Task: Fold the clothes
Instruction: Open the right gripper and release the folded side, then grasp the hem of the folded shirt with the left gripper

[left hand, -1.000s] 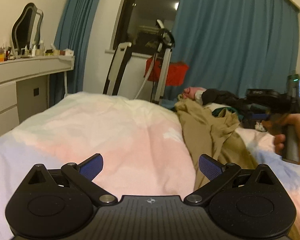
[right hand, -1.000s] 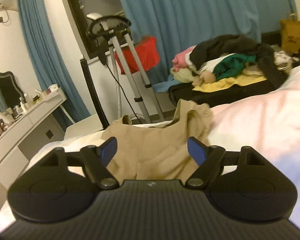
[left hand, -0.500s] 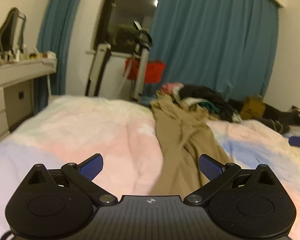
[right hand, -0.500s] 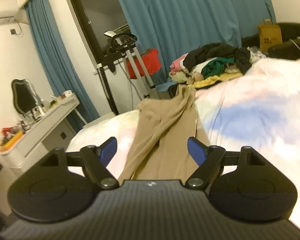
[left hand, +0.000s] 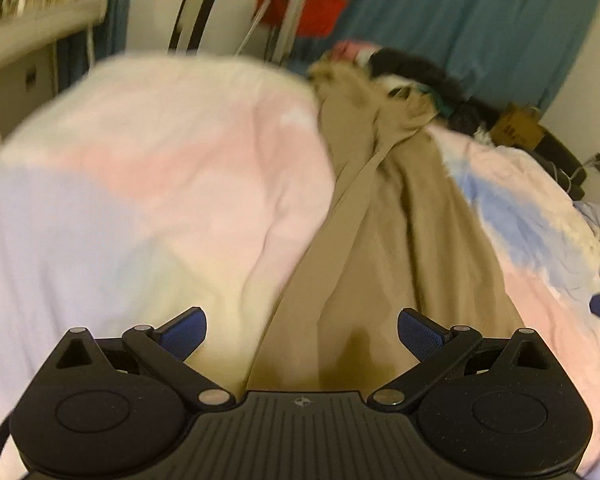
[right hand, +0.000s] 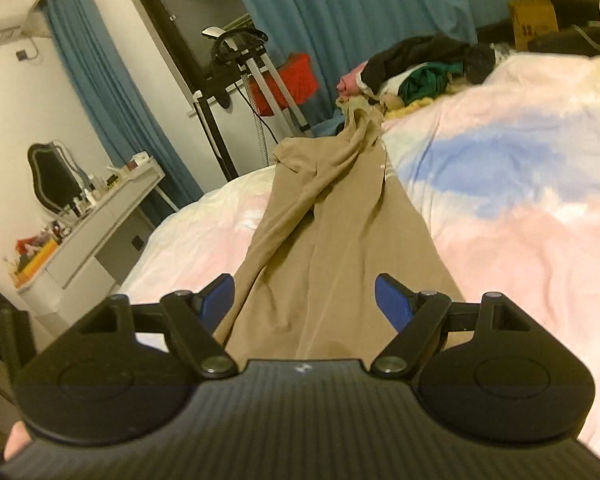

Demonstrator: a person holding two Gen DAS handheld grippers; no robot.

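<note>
Tan trousers lying lengthwise on the pastel bed

Tan trousers (right hand: 332, 240) are stretching along the duvet (left hand: 148, 184) beneath both wide-open, empty grippers: left gripper (left hand: 302, 330), right gripper (right hand: 304, 300). Only the right view is showing the dresser (right hand: 100, 216) sharply. A second ago the left camera was looking higher. Farther off, a clothes pile (right hand: 420, 68) is sitting.

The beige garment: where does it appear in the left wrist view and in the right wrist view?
Left wrist: beige garment, centre right, running up from between the open fingers.
Right wrist: beige garment, centre, likewise.
Shared landmark: clothes pile at its far end.
</note>
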